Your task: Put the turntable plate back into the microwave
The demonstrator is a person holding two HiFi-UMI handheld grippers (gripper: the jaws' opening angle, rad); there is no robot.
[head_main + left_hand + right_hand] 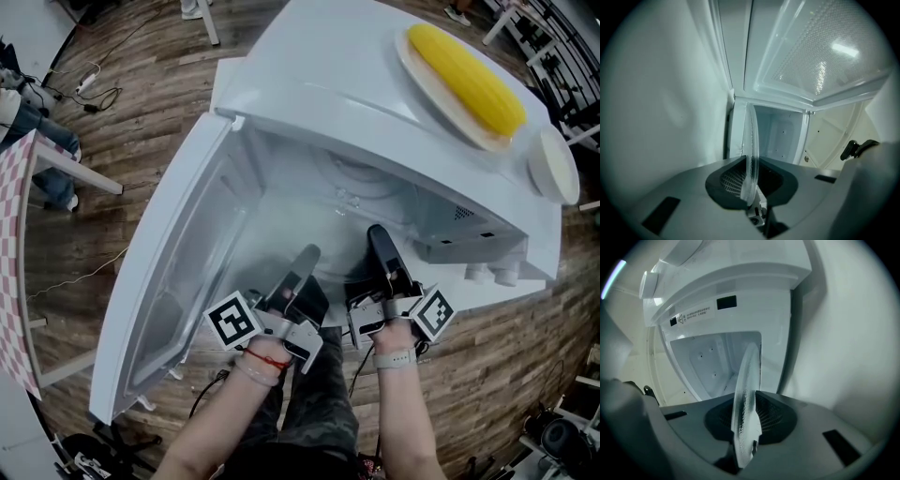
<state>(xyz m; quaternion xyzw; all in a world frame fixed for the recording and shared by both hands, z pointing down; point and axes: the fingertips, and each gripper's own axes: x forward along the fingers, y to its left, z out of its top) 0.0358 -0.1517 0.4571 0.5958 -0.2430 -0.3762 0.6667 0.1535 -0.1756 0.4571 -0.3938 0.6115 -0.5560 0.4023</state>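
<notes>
The white microwave (328,84) stands with its door (169,272) swung open to the left. Both grippers reach into the cavity and hold the clear glass turntable plate (349,208) by its near rim. My left gripper (305,258) is shut on the rim on the left side. In the left gripper view the plate (752,150) shows edge-on between the left gripper's (752,182) dark pads. My right gripper (378,236) is shut on the rim further right. The right gripper view shows the plate (746,394) edge-on in the right gripper (749,422), with the cavity's back wall (710,359) beyond.
On top of the microwave lie a plate with a yellow corn cob (469,80) and a white round dish (553,164). Control knobs (492,274) sit at the front right. A table with a checked cloth (11,234) and floor cables (94,89) are at the left.
</notes>
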